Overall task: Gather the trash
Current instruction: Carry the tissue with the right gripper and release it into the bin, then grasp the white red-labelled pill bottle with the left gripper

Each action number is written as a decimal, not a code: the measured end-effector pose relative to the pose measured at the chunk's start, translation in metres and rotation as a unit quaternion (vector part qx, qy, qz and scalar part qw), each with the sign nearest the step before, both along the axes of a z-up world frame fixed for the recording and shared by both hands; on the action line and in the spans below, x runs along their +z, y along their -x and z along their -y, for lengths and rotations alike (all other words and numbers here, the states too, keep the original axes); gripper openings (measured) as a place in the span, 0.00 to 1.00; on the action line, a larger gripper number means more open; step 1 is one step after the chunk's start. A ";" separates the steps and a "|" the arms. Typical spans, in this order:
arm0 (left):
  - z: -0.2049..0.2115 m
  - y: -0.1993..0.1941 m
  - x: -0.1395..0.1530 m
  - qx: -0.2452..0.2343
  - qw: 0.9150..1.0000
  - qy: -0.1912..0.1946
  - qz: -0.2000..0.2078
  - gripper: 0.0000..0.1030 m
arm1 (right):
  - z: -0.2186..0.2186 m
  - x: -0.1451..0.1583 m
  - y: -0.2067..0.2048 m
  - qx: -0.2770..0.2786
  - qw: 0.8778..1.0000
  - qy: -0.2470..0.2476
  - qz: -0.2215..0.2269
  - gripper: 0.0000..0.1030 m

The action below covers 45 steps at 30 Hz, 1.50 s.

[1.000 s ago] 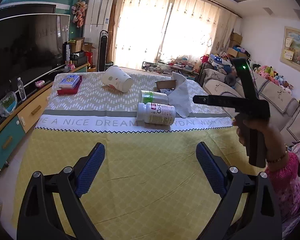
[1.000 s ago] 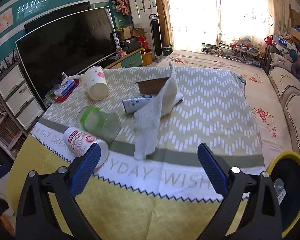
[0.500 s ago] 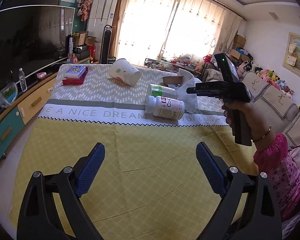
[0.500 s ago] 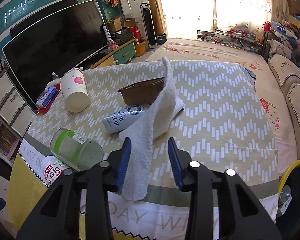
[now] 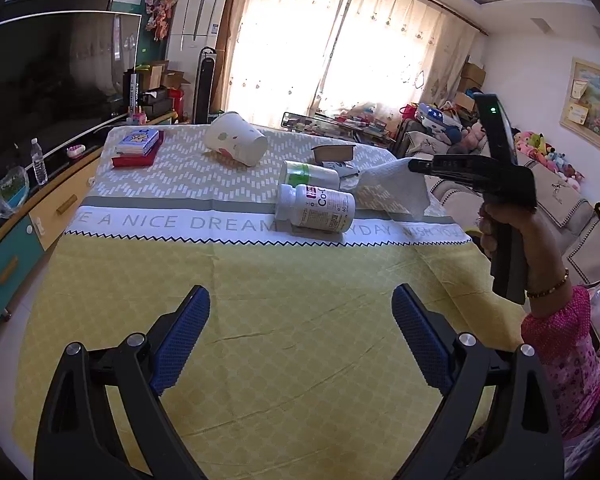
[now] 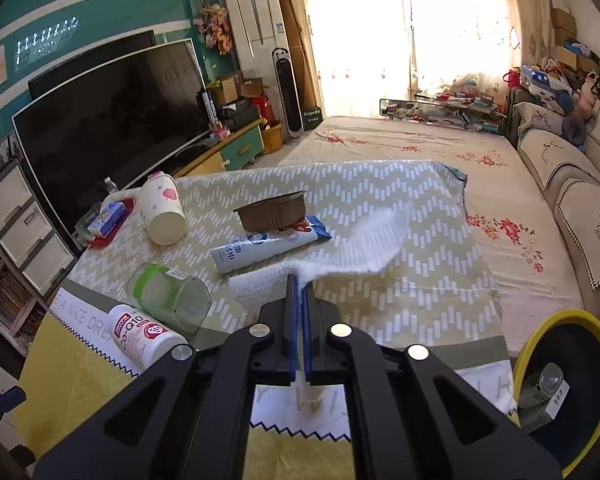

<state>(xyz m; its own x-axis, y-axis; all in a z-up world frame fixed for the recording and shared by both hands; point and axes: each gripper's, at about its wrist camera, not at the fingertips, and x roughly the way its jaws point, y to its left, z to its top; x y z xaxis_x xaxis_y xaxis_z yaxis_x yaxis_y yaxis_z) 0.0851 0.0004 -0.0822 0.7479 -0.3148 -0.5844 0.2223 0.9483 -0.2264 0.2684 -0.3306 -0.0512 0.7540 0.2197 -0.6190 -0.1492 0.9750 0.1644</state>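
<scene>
Right wrist view: right gripper (image 6: 299,280) clenched on paper towel (image 6: 364,246), just right of the tube (image 6: 268,249). Left gripper (image 5: 300,320) spread wide, empty.

White textured paper towel (image 6: 364,248), centre frame. Yellow lattice-print tablecloth (image 5: 284,320) with beige-and-white chevron band, lower frame. White supplement bottle (image 6: 140,334), red-and-pink label, lower left. Clear plastic cup (image 6: 168,296), green band. Yellow-rimmed black bin (image 6: 540,344), lower right.
</scene>
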 end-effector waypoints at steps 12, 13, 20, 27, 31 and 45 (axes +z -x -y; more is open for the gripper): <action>0.023 0.007 0.000 -0.019 1.000 -0.011 0.002 0.88 | 0.056 0.042 0.096 -0.035 0.996 -0.014 0.077 0.02; 0.025 0.008 0.000 -0.022 1.000 -0.013 0.002 0.88 | 0.065 0.044 0.101 -0.047 0.996 -0.013 0.080 0.02; 0.045 0.014 0.001 -0.035 0.999 -0.021 0.007 0.88 | 0.143 0.046 0.128 -0.146 0.986 -0.015 0.076 0.02; 0.067 0.011 0.002 -0.048 0.999 -0.025 0.002 0.88 | 0.207 0.008 0.105 -0.214 0.977 0.021 -0.008 0.04; 0.078 0.009 0.002 -0.057 0.998 -0.031 0.002 0.88 | 0.227 -0.036 0.070 -0.223 0.966 0.061 -0.111 0.62; 0.073 -0.011 -0.003 -0.044 0.998 -0.035 -0.016 0.88 | 0.221 -0.049 0.090 -0.229 0.968 0.048 -0.094 0.66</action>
